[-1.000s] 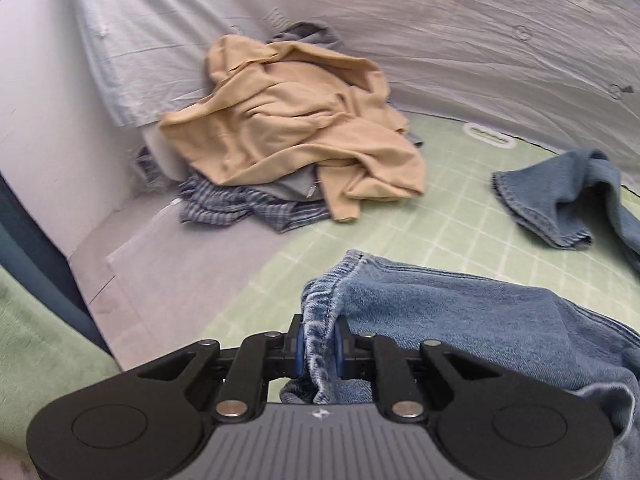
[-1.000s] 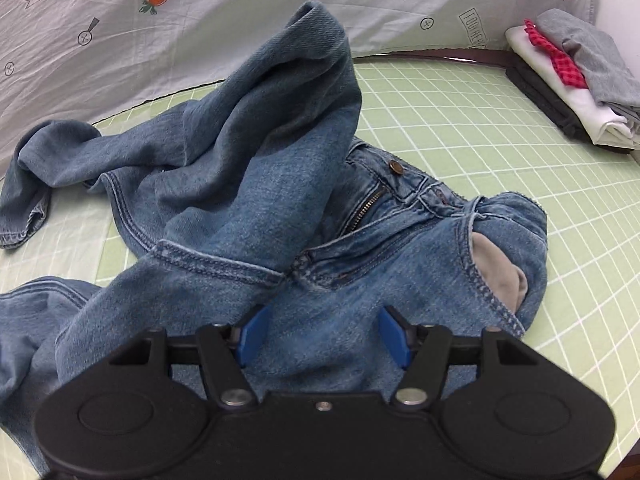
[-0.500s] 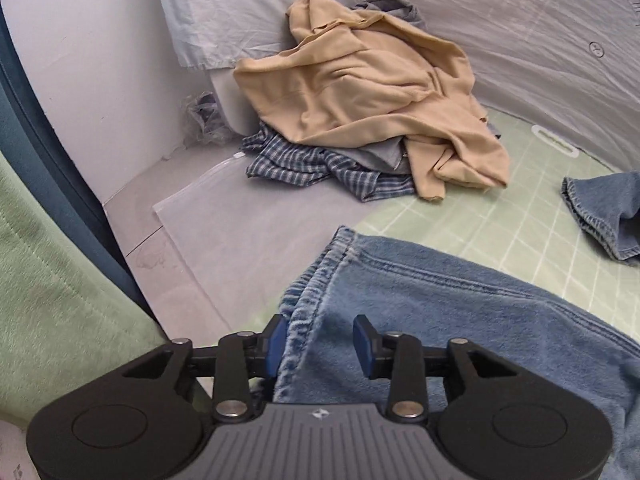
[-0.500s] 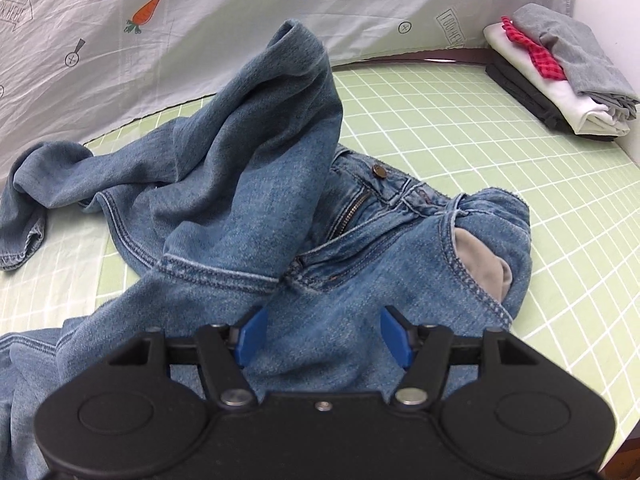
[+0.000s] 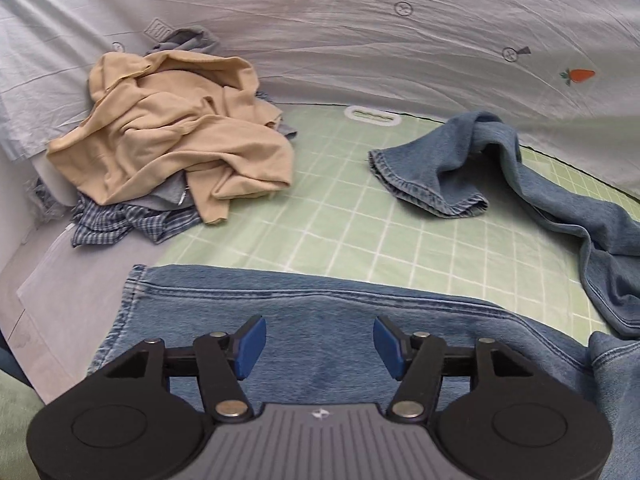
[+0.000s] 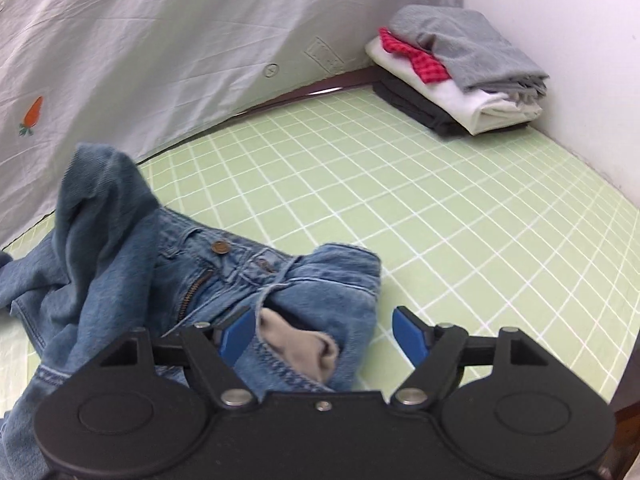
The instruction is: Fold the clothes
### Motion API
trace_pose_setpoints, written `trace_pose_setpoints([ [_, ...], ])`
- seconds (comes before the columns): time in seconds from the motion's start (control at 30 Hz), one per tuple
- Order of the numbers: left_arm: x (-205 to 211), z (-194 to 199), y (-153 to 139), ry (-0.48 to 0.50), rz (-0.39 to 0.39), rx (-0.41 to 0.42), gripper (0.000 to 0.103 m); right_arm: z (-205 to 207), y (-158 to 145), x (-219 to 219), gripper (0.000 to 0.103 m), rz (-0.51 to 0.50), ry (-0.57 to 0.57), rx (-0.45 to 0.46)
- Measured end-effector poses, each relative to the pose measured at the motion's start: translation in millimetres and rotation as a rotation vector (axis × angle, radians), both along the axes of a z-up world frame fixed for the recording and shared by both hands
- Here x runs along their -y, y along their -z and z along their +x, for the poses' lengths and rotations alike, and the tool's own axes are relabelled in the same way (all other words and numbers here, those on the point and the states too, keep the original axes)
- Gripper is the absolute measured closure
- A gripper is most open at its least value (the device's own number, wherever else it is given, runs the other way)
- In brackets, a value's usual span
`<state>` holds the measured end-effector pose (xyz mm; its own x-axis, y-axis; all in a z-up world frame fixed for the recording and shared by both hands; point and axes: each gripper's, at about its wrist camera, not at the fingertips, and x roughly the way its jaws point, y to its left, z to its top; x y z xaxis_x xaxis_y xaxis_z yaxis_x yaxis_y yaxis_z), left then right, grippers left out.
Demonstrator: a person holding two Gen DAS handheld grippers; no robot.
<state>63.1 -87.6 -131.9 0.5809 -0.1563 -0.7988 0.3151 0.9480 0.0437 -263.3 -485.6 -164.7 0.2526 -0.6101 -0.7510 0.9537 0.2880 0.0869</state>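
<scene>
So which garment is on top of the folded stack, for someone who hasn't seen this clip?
Start at the green grid mat and follow it to the far right corner, where the white wall meets the hanging sheet. A small folded stack sits there: dark layer at the bottom, then white, then a red checked piece. The top one is the grey garment, plain, unlike the checked piece beneath it.
</scene>
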Motion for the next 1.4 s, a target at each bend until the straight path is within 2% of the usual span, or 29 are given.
trace_pose_setpoints([
  [0.17,33.3,1.4,4.0,0.067,0.0,-0.036,0.041,-32.3,24.0,43.6,0.026,0.143,0.101,0.214],
  [0.27,51.2,-1.0,8.6,0.098,0.011,-0.058,0.041,-35.5,37.4,62.6,0.026,0.197,0.123,0.273],
  [0.37,69.1,-5.9,14.4,0.123,0.034,-0.08,0.041,-29.7,44.1,74.5,0.027,0.243,0.091,0.307],
  [0.43,79.8,-9.9,18.7,0.132,0.048,-0.092,0.041,-22.7,49.2,81.5,0.029,0.273,0.063,0.294],
  [0.5,89.6,-13.7,22.8,0.137,0.058,-0.106,0.041,-16.7,54.4,85.7,0.037,0.293,0.03,0.281],
  [0.53,94.2,-15.3,24.9,0.138,0.063,-0.113,0.041,-14.8,55.5,86.1,0.038,0.291,0.01,0.281],
  [0.6,103.7,-18.1,28.8,0.142,0.072,-0.128,0.041,-12.0,55.1,87.6,0.05,0.284,-0.051,0.269],
  [0.63,108.6,-19.1,30.7,0.144,0.076,-0.134,0.041,-11.4,54.7,88.9,0.054,0.283,-0.083,0.264],
  [0.67,114.0,-20.4,32.5,0.149,0.08,-0.138,0.041,-13.4,53.7,90.9,0.062,0.278,-0.103,0.27],
  [0.77,132.7,-25.2,39.1,0.178,0.101,-0.148,0.041,-26.9,47.8,97.1,0.075,0.25,-0.105,0.317],
  [0.83,144.3,-29.3,43.6,0.202,0.12,-0.154,0.041,-41.8,36.2,101.9,0.079,0.18,-0.087,0.325],
  [0.93,157.7,-35.8,50.1,0.236,0.142,-0.168,0.041,-65.7,15.1,114.4,0.08,0.055,-0.051,0.288],
  [1.07,169.2,-43.9,55.5,0.276,0.164,-0.173,0.041,-99.2,-4.5,135.2,0.08,-0.107,0.038,0.124],
  [1.13,170.8,-46.8,57.3,0.29,0.174,-0.173,0.041,-116.0,-3.6,143.6,0.08,-0.124,0.112,0.083],
  [1.23,167.0,-48.6,59.6,0.289,0.18,-0.179,0.041,-139.9,5.8,153.5,0.079,-0.092,0.24,0.027],
  [1.33,155.9,-47.4,61.0,0.266,0.173,-0.189,0.041,-142.2,15.3,150.5,0.074,-0.063,0.27,-0.046],
  [1.4,146.4,-44.9,61.4,0.241,0.163,-0.195,0.041,-130.9,16.7,140.4,0.059,-0.087,0.248,-0.12],
])
